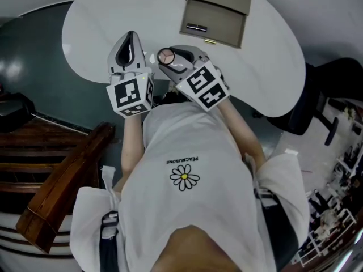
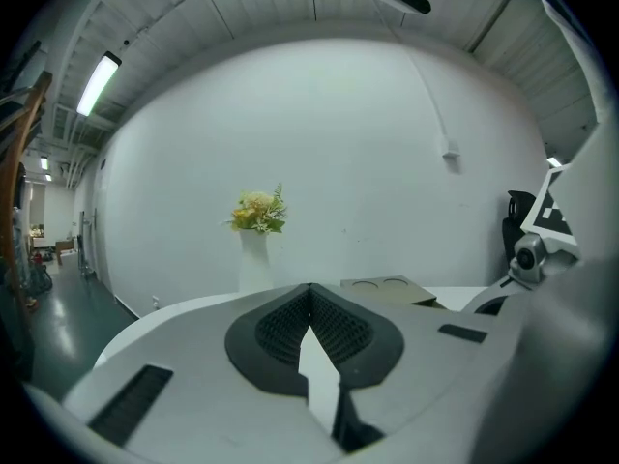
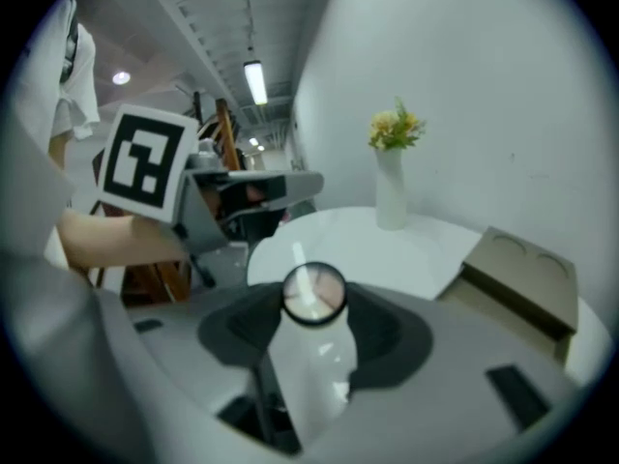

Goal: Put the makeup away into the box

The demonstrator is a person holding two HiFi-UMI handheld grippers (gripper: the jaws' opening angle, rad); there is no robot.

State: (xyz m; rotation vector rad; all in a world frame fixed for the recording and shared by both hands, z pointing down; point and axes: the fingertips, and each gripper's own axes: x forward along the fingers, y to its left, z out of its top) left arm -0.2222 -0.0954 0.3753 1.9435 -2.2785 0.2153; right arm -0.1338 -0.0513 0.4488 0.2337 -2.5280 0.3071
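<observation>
Head view: the right tool (image 1: 173, 61) is clamped on a white plastic makeup bottle with a round glossy cap (image 1: 166, 55), held above the near edge of the white table (image 1: 272, 55). The open khaki box (image 1: 218, 24) lies farther off, with a small dark item (image 1: 196, 27) inside.

Right gripper view: the bottle runs lengthwise between the pads. It is probably light, rigid and slick, so a mid-body grip suits it.

Left gripper view alone shows the left tool (image 2: 311, 293) closed on nothing.

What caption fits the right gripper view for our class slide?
Right gripper holds a white makeup bottle; white table, tan box and flower vase lie beyond.
</observation>
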